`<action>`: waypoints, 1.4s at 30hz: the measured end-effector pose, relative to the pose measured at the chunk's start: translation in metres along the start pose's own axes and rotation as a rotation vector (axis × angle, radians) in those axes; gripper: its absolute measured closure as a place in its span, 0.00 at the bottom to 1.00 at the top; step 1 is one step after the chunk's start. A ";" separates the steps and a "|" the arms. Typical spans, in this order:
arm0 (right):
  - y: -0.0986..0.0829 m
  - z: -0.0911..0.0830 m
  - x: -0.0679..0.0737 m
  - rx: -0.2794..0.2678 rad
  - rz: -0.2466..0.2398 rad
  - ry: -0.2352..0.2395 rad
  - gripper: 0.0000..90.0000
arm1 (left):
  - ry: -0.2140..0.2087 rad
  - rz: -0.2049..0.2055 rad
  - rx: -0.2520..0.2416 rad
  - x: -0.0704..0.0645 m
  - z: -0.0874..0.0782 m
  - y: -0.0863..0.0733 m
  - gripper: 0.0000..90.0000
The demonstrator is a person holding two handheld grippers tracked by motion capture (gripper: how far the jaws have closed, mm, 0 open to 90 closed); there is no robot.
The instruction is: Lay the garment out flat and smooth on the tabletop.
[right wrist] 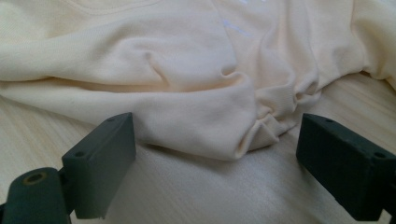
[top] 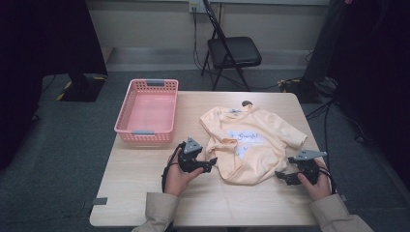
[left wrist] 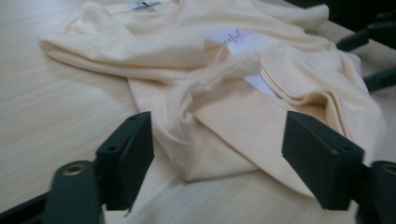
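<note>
- T-shirt (top: 251, 145), pale yellow, lies crumpled on the table (top: 145, 193), right of centre, neck toward the far edge and hem toward the person.
- Left gripper (top: 205, 165) sits at the shirt's near-left edge, jaws spread wide, holding nothing; in the left gripper view the folded hem corner (left wrist: 205, 163) lies straight ahead between the jaws, just beyond them.
- Right gripper (top: 283, 177) sits at the near-right edge, jaws also wide apart and empty; in the right gripper view a bunched fold of the hem (right wrist: 252, 135) lies dead ahead, close to the jaw tips but apart from them.
- Key relation: both grippers flank the near hem, each pointing inward at its own corner; shirt's long axis runs away from the person, so each hand is nearest its own side.
- Likely next: push forward and close on the two corners. Cloth is rumpled and doubled over, so a jaw may take more than one layer.
- Pink basket (top: 147, 113) stands empty at the far left of the table, well apart from the shirt; nothing lies between grippers and cloth.
- Folding chair (top: 232, 50) stands beyond the table, out of the way.
</note>
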State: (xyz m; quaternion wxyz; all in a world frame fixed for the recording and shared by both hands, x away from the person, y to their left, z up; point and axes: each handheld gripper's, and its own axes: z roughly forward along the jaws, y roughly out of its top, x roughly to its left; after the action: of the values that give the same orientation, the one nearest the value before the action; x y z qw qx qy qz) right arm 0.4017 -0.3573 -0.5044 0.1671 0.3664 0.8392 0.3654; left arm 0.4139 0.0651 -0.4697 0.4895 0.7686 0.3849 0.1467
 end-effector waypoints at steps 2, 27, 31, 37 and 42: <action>0.000 0.000 0.000 0.000 0.000 0.000 0.12 | 0.019 -0.008 -0.005 0.002 0.001 0.007 0.30; 0.000 0.000 0.000 0.000 0.000 0.001 0.12 | 0.087 0.008 0.012 -0.011 0.060 0.040 0.62; 0.000 0.000 0.000 0.000 0.000 0.001 0.12 | 0.101 0.049 0.040 -0.013 0.065 0.041 0.63; 0.000 0.000 0.000 0.000 -0.001 0.001 0.12 | 0.123 0.119 0.084 -0.009 0.071 0.042 0.83; 0.000 0.000 0.000 0.000 -0.003 0.005 0.12 | 0.125 0.124 0.090 -0.009 0.071 0.049 1.00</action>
State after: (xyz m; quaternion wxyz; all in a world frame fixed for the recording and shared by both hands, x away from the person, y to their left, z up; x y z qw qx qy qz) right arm 0.4017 -0.3572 -0.5044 0.1657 0.3641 0.8402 0.3661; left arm 0.4725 0.0016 -0.4599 0.4193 0.8015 0.3728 0.2069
